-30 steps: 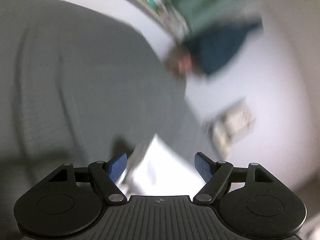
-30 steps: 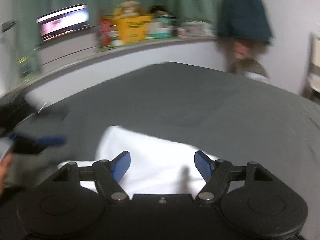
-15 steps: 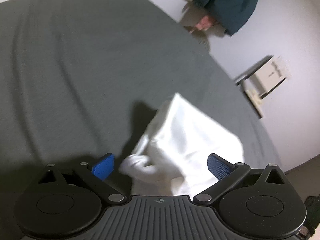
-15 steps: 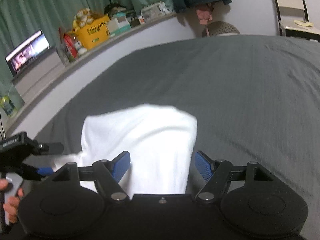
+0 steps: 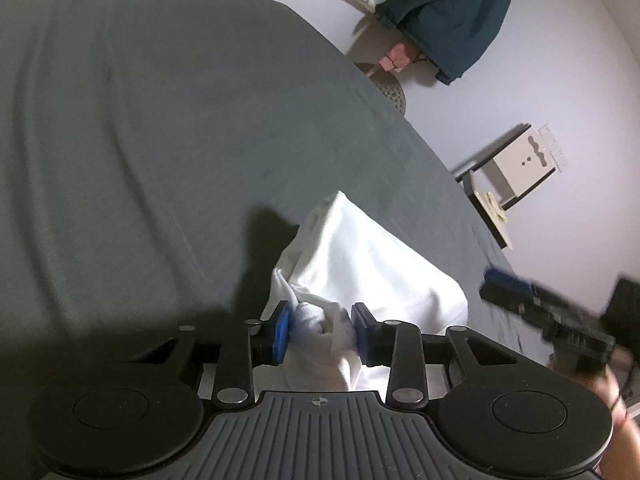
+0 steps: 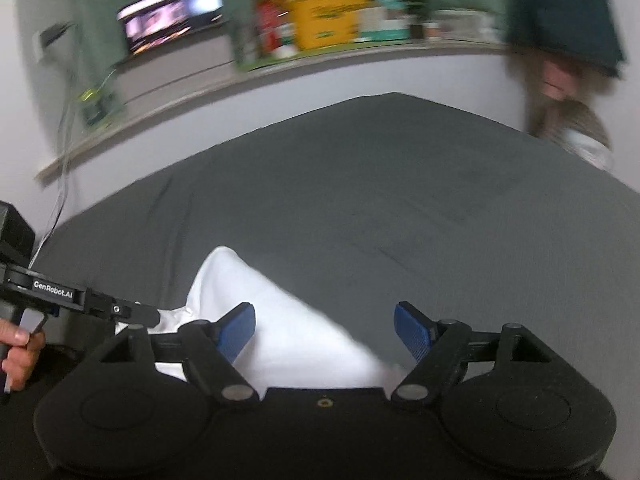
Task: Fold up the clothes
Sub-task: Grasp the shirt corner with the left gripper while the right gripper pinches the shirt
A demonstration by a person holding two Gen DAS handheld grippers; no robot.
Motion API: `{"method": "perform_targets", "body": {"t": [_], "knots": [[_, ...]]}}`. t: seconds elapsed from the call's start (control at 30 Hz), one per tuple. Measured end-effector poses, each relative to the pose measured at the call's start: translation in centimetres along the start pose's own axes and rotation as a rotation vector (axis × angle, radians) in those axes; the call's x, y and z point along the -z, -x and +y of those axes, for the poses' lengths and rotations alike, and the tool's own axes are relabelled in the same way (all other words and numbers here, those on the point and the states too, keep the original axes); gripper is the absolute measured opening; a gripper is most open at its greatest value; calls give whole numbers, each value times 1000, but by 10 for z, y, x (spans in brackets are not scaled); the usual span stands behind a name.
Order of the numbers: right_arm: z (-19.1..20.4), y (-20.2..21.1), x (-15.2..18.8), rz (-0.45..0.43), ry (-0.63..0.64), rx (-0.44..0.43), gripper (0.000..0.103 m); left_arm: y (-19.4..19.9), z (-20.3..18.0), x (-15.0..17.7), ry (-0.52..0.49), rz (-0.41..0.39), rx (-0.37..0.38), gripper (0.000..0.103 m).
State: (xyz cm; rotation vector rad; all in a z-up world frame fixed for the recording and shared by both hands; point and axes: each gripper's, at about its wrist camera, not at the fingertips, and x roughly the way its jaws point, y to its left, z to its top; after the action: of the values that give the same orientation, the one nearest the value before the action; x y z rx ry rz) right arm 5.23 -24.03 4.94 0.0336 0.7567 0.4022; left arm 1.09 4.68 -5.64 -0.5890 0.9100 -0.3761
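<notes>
A white garment (image 5: 372, 272) lies bunched on the grey bed sheet (image 5: 160, 140), near its lower right part. My left gripper (image 5: 320, 334) is closing its jaws, and a gathered corner of the cloth fills the gap, touching both blue pads (image 5: 282, 332). In the right wrist view the same garment (image 6: 288, 332) runs under my right gripper (image 6: 324, 330). Its jaws are opening, and the cloth lies below them, touching neither pad. The left tool's black body (image 6: 60, 296) enters from the left, held by a hand (image 6: 16, 348).
A shelf (image 6: 280, 68) behind the bed carries a lit screen (image 6: 172, 12), a yellow box (image 6: 328, 20) and several small items. A dark teal jacket (image 5: 452, 20) hangs on the wall. A white chair (image 5: 516, 172) stands beside the bed's right edge.
The left jaws went from wide apart to closed around the bunched corner of the garment. The right gripper swung sideways, its view now blurred and turned toward the shelf, jaws slightly wider.
</notes>
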Motion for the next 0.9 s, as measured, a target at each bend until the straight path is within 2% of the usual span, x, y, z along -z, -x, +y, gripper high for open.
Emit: {"method": "perform_targets", "body": {"t": [0.1,0.17,0.23,0.27,0.37,0.47,0.53,0.57,0.67,0.73,0.8,0.83,0.9], "knots": [[-7,-31,-25,148,49,-127,86,-4,4,0,16,7,19,33],[-5,-54,-31,240,135,-144,86,-8,7,0,37,11,35,32],[-7,-72,-33,283,161,-164,86,-11,11,0,55,9,54,31],[-11,-79,-32,287,128,-190,84,-11,13,0,63,10,64,28],[-31,-89,-23,285,-74,-341,37,-15,13,0,70,17,92,23],[-48,-80,-13,284,-183,-364,18,-18,5,2,49,28,121,23],[-62,-69,-9,281,-254,-382,18,-17,1,4,40,31,140,21],[-70,-64,-6,282,-289,-386,18,-17,-1,5,36,33,149,21],[-75,-60,-2,275,-337,-361,21,-22,-6,6,22,42,114,21],[-64,-64,-3,250,-327,-327,30,-23,-6,6,22,44,81,21],[-49,-74,-9,230,-300,-249,73,-23,-3,5,39,45,56,21],[-39,-76,-14,206,-264,-196,75,-23,-1,5,48,46,44,21],[-20,-74,-26,147,-175,-149,75,-23,-1,6,49,48,36,21]]}}
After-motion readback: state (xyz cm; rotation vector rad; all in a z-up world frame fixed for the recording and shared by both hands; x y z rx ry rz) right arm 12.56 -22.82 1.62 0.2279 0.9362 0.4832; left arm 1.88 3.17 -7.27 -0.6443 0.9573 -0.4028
